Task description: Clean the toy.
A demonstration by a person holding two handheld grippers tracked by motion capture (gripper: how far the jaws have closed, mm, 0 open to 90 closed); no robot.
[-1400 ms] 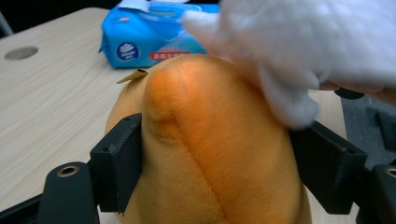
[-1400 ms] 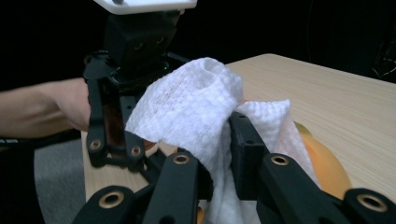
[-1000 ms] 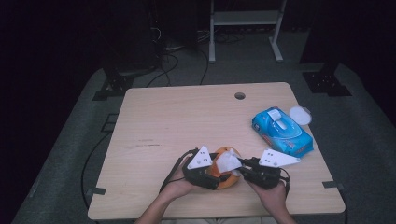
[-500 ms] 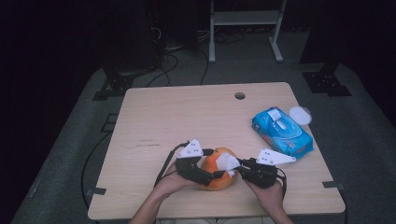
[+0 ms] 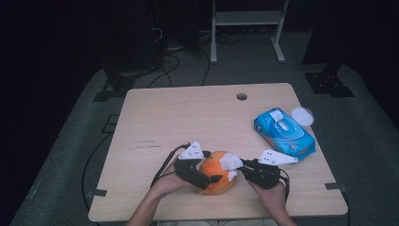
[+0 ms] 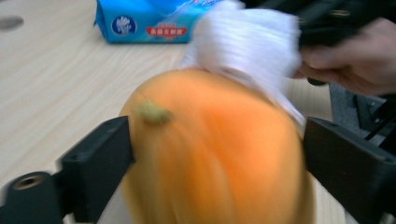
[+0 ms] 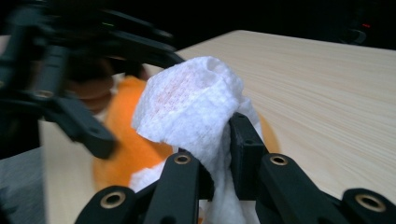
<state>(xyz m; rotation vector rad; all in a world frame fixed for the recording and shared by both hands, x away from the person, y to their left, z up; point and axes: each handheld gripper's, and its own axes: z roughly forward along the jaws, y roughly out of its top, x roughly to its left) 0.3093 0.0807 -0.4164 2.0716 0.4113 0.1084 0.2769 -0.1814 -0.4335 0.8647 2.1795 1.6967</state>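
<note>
- Orange pumpkin (image 5: 217, 178): on the bench's (image 5: 188, 117) near edge, between both hands; wiping appears underway.
- White wipe (image 5: 229, 162): bunched, draped on the pumpkin's top.
- Right tongs (image 5: 245, 170): pressed together, pinching the wipe.
- Left tongs (image 6: 219, 154): just been opening, spread either side of the pumpkin, pads barely clear.
- Next move, judged: re-clamp the pumpkin to steady it.
- Blue wipes pack (image 5: 283, 133): well apart.

Orange pumpkin (image 6: 210, 149) between spread claw jaws, white wipe (image 6: 247, 44) atop.

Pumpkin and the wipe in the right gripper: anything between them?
Nothing visible. The white wipe, pinched in the right gripper, lies directly against the top of the orange pumpkin, which sits between the left gripper's jaws.
</note>
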